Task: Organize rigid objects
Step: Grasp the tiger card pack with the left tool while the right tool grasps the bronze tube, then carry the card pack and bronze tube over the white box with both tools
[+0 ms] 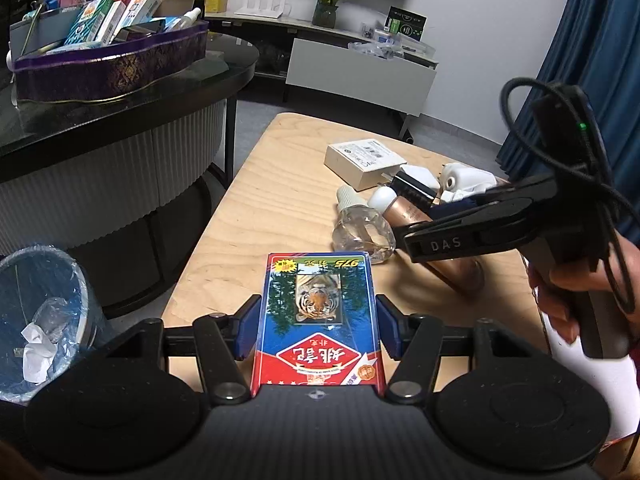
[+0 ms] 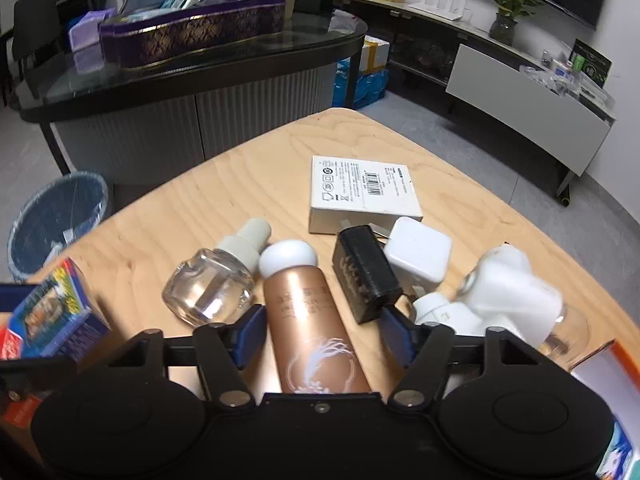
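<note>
The blue-and-red tiger-print card box [image 1: 318, 320] sits clamped in the left gripper [image 1: 316, 330] above the pale wooden table [image 1: 280, 184]. The right gripper [image 2: 320, 330] straddles a copper-coloured, white-capped bottle [image 2: 308, 312]; whether its pads press it, I cannot tell. A clear glass bottle [image 2: 208, 292] and black adapter [image 2: 366, 274] crowd alongside.

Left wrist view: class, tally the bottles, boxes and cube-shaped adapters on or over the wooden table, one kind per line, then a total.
Bottles: 2 (clear bottle, bronze bottle)
Boxes: 2 (white box, card box)
Adapters: 2 (black adapter, white adapter)
Total: 6
</note>
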Demonstrator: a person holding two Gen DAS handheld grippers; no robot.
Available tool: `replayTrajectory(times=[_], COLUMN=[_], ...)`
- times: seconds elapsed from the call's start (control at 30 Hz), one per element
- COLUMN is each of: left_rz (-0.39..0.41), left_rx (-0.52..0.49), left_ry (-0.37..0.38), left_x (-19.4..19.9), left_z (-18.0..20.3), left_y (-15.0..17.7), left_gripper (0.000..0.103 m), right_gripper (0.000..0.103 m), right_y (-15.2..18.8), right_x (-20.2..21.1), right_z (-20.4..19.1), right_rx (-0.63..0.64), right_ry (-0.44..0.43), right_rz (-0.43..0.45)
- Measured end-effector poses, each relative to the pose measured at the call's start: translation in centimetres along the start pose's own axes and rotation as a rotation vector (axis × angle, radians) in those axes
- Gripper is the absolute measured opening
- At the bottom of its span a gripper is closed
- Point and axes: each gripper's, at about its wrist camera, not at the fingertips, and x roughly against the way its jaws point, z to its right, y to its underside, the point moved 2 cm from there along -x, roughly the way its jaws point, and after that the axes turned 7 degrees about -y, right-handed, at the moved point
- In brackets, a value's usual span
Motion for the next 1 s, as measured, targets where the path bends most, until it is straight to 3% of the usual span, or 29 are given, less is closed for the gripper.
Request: replayTrajectory(times=[0.07, 0.3, 0.5, 0.7, 0.83, 1.0], left_rz=[-0.001, 0.017, 0.042, 0.053, 0.038, 0.058], left_rx=[0.001, -0.004, -0.043, -0.113, -0.166, -0.270], left_ry=[-0.002, 0.007, 0.068, 0.179, 0.281, 0.349], left_x=[0.2, 0.9, 2.1, 3.5, 4.4, 5.0], left_z=[-0.2, 0.1, 2.4, 7.0, 11.4, 17.4], left_y=[0.2, 0.2, 0.0, -0.2, -0.6, -0.8], left_gripper=[0.060, 0.060, 0.060, 0.060, 0.060, 0.060], right_gripper=[0.048, 0.047, 0.047, 0.047, 0.047, 0.047], right_y=[0.6, 3.7, 6.1, 9.0, 11.6, 15.3], right_x=[0.5, 4.6, 10.9, 17.8, 22.1, 26.1], right_z=[-0.3, -0.7, -0.9, 0.7, 2.4, 4.9], right_rx=[-0.016, -0.135, -0.241, -0.380, -0.454, -0.542], right_ry=[0.012, 0.044, 0.096, 0.207, 0.318, 0.436], right_rz=[0.016, 0.074, 0.164, 0.254, 0.296, 0.331])
